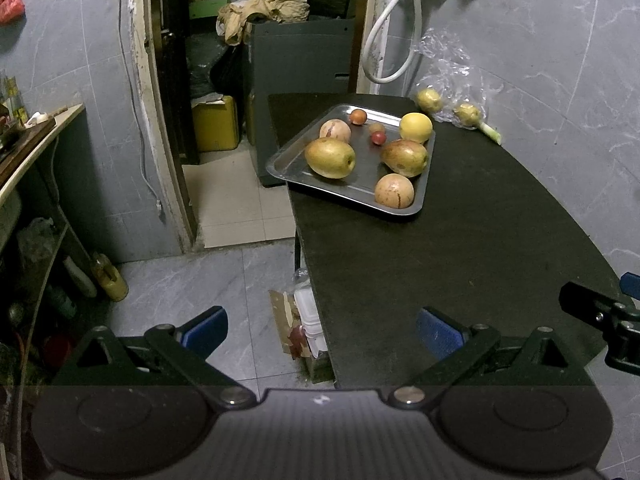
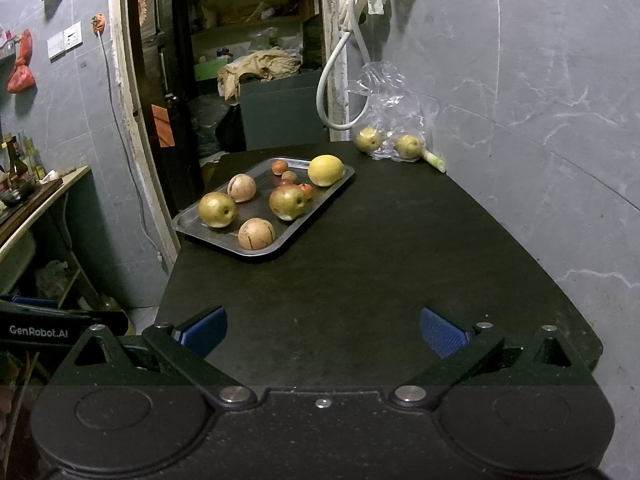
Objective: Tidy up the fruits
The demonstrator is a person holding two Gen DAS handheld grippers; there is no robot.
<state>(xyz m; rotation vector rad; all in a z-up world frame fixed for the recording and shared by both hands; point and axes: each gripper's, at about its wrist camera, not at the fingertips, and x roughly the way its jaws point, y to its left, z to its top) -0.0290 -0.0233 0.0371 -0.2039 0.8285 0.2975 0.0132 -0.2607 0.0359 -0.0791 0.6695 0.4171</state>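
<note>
Fruit-laden tray (image 2: 188, 224) on the dark table (image 2: 380, 272), well ahead of both hand-held grippers, jaws apart, empty.

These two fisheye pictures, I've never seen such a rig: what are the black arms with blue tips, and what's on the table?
Each picture looks forward from a camera on a hand-held gripper a person carries. The left hand-held gripper and right hand-held gripper both have their blue pads wide apart, holding nothing. Ahead, on the dark table, a metal tray holds assorted fruit, including a yellow lemon-like fruit. Beyond the tray, two more fruits lie by a clear plastic bag near the wall.
</note>
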